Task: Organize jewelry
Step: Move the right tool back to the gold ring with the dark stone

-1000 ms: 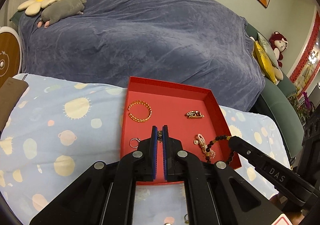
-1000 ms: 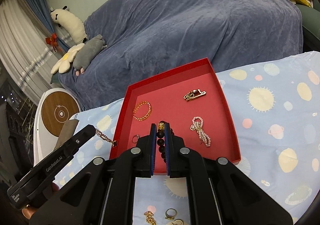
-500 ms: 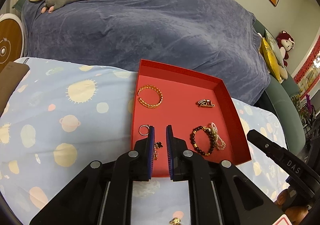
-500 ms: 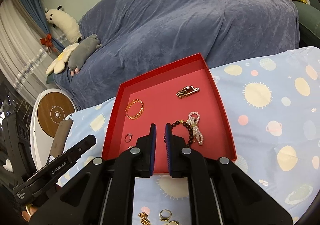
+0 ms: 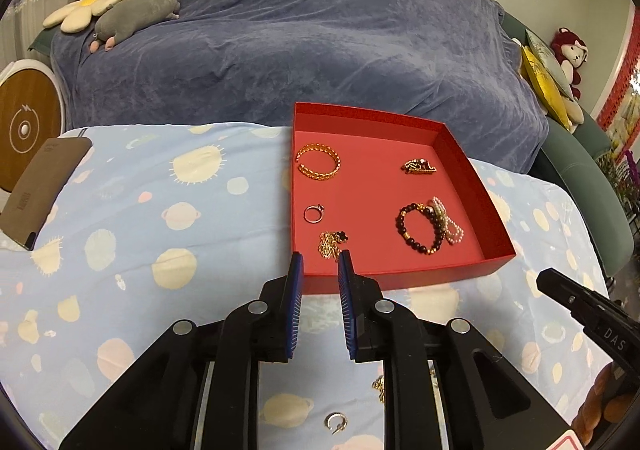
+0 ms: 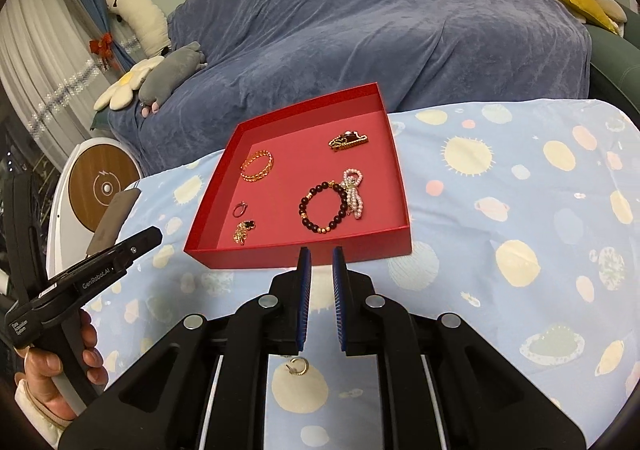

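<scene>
A red tray (image 5: 494,264) (image 6: 304,252) sits on the blue planet-print cloth. In it lie a gold bangle (image 5: 319,161) (image 6: 258,165), a gold brooch (image 5: 418,166) (image 6: 347,139), a small ring (image 5: 313,213) (image 6: 239,208), a gold chain with a black clover (image 5: 332,243) (image 6: 243,230), a dark bead bracelet (image 5: 420,228) (image 6: 323,207) and a pearl piece (image 5: 448,218) (image 6: 354,189). My left gripper (image 5: 320,260) is open and empty just before the tray's near wall. My right gripper (image 6: 319,254) is open and empty there too. A loose hoop earring (image 5: 335,422) (image 6: 298,366) lies on the cloth under the grippers.
Another gold piece (image 5: 379,386) lies on the cloth near the earring. A brown case (image 5: 40,185) sits at the cloth's left edge. A blue-covered sofa (image 5: 304,29) with plush toys stands behind. A round wooden-faced device (image 6: 100,181) stands at left.
Both grippers opened and pulled back from the tray. The gold chain and the dark bead bracelet, held a second ago, now lie in the tray.
</scene>
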Motion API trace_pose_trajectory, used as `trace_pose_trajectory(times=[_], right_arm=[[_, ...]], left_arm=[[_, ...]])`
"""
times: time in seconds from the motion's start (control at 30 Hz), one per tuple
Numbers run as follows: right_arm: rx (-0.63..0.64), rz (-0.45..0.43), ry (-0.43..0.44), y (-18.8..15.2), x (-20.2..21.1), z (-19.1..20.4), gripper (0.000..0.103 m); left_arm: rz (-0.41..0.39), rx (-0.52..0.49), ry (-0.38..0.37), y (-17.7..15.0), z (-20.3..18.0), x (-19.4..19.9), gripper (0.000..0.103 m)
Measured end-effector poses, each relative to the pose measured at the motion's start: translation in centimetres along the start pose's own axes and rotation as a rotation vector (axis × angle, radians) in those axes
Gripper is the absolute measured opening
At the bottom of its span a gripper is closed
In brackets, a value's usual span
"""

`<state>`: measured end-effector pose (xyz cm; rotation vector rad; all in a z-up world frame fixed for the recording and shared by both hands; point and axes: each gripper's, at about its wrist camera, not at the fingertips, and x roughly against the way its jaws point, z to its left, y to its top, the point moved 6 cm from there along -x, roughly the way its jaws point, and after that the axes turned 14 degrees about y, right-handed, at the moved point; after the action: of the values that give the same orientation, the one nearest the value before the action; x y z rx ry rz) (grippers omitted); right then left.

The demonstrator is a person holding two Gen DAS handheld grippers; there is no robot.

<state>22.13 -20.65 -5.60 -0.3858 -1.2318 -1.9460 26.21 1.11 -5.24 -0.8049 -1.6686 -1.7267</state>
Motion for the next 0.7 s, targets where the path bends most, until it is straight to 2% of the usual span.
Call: trace_pose_trajectory(times=[0.37,0.43,0.5,0.53,0.7], right_arm=[[0.052,0.05,0.034,-3.5,0.5,2.2,0.011],[0.061,0.068,0.032,-4.3,0.0,2.5,0.011],[0.067,0.089,0.029,-5.1,-0.6,2.7,0.016],[0.072,0.097,0.026,-5.5,-0.9,2.8,0.022],[0.094,0.126,0.028,-6.4,-2.1,3.6,0.022]], left_arm=[[-0.037,-0.037,0.042,-2.4,0.6,3.0,0.023],[-0.041,-0.047,0.041,-2.6,0.4,3.2,0.028],[-0.046,-0.056,0.047,-2.8,0.2,3.4,0.031],[-0.046,-0.062,0.044,-2.9,0.0,3.4,0.032],[-0.035,-0.082,0.05,-3.4,-0.2,3.3,0.033]])
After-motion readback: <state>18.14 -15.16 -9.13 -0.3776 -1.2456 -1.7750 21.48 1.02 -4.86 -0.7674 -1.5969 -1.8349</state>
